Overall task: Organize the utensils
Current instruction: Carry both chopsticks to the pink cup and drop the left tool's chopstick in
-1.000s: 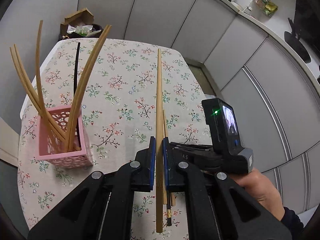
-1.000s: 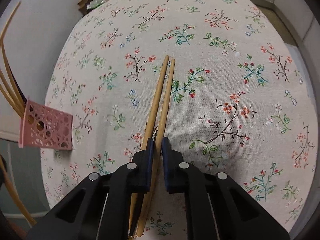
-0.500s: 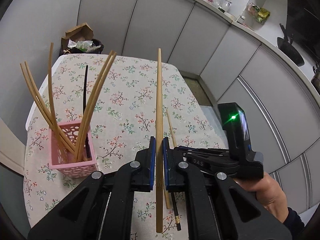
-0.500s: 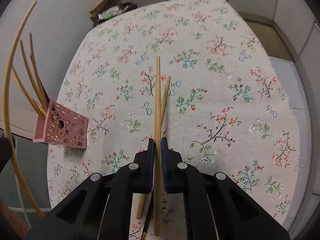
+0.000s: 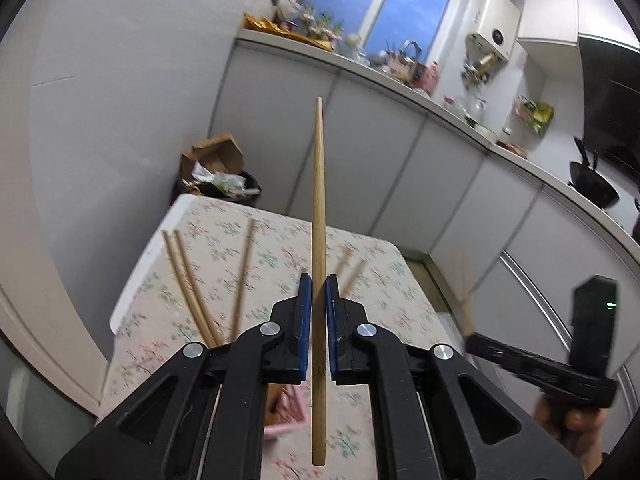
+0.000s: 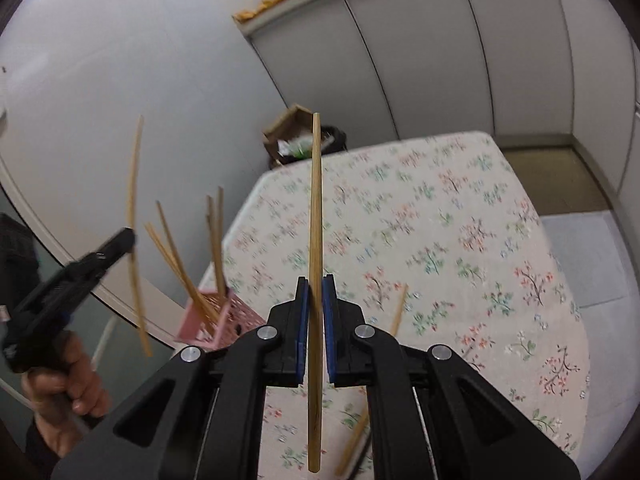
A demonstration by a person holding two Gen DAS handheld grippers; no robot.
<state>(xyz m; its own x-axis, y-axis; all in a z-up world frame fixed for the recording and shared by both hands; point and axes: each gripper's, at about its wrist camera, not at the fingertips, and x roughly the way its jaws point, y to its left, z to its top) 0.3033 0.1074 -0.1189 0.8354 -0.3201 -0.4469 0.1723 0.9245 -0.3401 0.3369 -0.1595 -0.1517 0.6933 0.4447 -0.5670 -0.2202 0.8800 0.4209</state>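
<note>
Above the table with the flowery cloth [image 6: 460, 240], each gripper pinches one long, thin wooden chopstick. The left gripper [image 5: 316, 320] is squeezed tight on its chopstick [image 5: 319, 216], and the right gripper [image 6: 315, 320] is squeezed tight on the other chopstick [image 6: 316, 240]. Both sticks point up and away, clear of the cloth.

The small pink basket with holes [image 6: 216, 320] sits near the table's left edge, with more wooden sticks [image 6: 176, 256] standing in it. One loose stick [image 6: 398, 310] lies on the cloth, just right of the right gripper.

I think a stick could slip, because the grip is so thin. A long stick could also bump the standing ones and tip the light basket.

Beyond the table are grey cupboards [image 6: 440, 60] and a bin with cardboard [image 5: 216, 176].
</note>
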